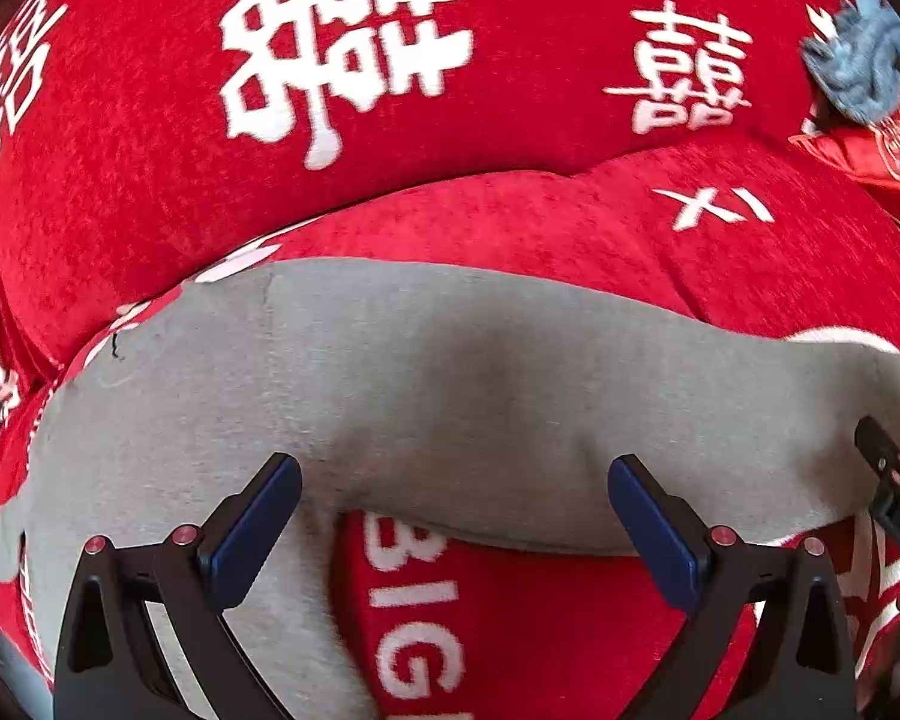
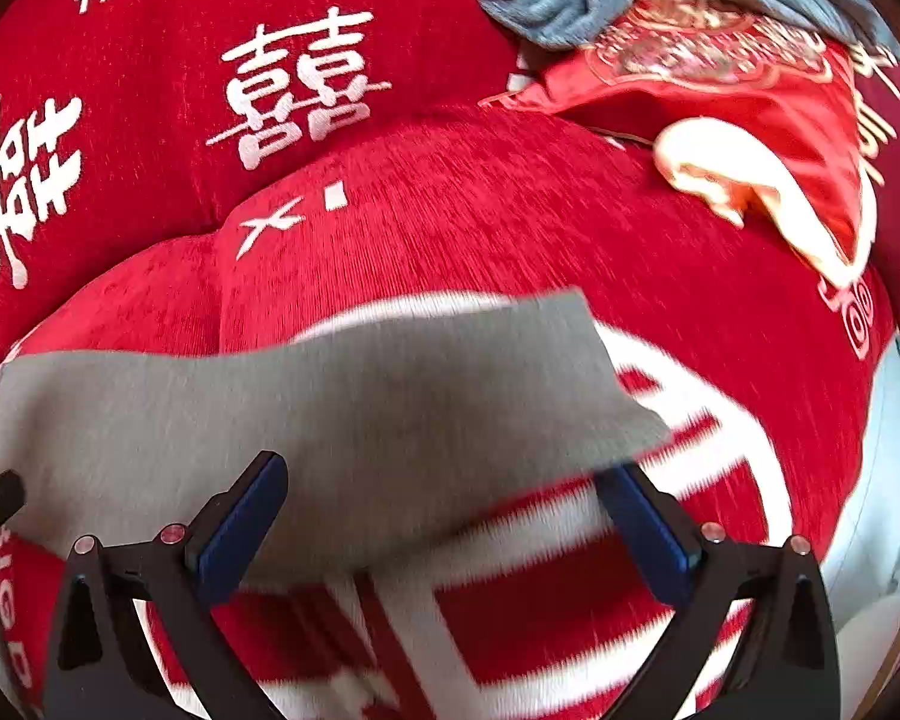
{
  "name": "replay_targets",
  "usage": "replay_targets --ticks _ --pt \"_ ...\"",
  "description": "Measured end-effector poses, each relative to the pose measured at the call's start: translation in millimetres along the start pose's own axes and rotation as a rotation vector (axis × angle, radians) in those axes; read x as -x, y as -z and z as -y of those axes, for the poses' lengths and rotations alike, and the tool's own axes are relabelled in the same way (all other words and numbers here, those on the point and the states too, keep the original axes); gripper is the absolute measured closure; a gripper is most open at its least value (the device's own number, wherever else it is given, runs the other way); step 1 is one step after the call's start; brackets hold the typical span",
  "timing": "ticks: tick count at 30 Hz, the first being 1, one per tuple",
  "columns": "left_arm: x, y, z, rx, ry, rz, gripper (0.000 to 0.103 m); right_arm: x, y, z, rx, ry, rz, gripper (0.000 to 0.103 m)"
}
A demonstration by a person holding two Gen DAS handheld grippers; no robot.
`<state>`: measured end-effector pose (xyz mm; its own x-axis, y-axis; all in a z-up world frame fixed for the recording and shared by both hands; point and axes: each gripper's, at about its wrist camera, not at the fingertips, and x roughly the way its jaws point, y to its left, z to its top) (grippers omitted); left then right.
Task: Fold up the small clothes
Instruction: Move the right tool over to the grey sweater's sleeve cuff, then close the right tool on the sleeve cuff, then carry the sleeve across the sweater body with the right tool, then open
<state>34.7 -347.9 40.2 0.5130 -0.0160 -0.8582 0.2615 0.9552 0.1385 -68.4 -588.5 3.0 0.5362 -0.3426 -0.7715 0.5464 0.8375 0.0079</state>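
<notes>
The grey cloth lies flat on the red sofa cover, its long axis going left to right, just in front of both tongs. The left tongs stand wide over its near edge, holding nothing. The right tongs are also wide, over the cloth's right end, one finger half hidden under the corner. Both hands seem equally near, low and pointing forward.

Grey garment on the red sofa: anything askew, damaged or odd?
The grey garment has a small dark loose thread or mark near its upper-left edge. Otherwise nothing stands out; both grippers are open.
</notes>
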Motion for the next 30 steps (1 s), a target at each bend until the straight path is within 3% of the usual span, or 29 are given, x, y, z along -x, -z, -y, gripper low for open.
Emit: replay_targets --ticks 1,2,3,4,5,11,15,18,21,24,30 --pt "-0.9 -1.1 -4.2 0.011 0.001 -0.001 0.001 -1.6 -2.7 -2.4 0.020 0.013 0.015 0.011" --pt "-2.0 -2.6 -10.5 0.025 -0.002 -0.002 0.001 -2.5 -4.6 -3.8 0.035 0.026 0.024 0.032" --pt "-3.4 -4.2 -16.4 0.037 -0.006 -0.003 0.001 -2.9 -7.5 -5.3 0.061 0.052 0.032 0.063" --pt "-5.4 -6.3 -23.6 0.050 -0.012 -0.004 0.001 -1.9 -9.3 -3.8 0.063 0.039 0.036 0.078" --pt "-8.0 -8.7 -32.0 0.068 -0.019 -0.008 0.001 1.1 -11.4 3.0 0.028 -0.042 0.033 0.095" --pt "-26.3 -14.3 -71.6 0.189 -0.035 -0.051 0.001 25.4 -4.6 22.0 -0.058 -0.094 0.119 0.096" --pt "-43.9 -8.6 -66.1 0.135 -0.065 -0.105 0.001 34.6 -2.2 20.5 -0.073 -0.058 0.143 0.096" --pt "-44.7 -6.4 -66.4 0.115 -0.057 -0.096 0.000 30.4 -3.5 17.5 -0.072 -0.051 0.119 0.096" --pt "-34.7 -7.3 -80.9 0.141 -0.014 -0.086 0.001 38.4 -5.8 20.4 -0.100 -0.077 0.133 0.096" --pt "-23.0 -1.9 -99.4 0.148 -0.030 -0.053 0.001 56.1 -12.5 14.1 -0.098 -0.099 0.170 0.096" --pt "-19.8 17.5 -139.8 0.206 -0.037 -0.079 0.001 87.5 -28.6 -22.0 -0.063 -0.121 0.226 0.096"
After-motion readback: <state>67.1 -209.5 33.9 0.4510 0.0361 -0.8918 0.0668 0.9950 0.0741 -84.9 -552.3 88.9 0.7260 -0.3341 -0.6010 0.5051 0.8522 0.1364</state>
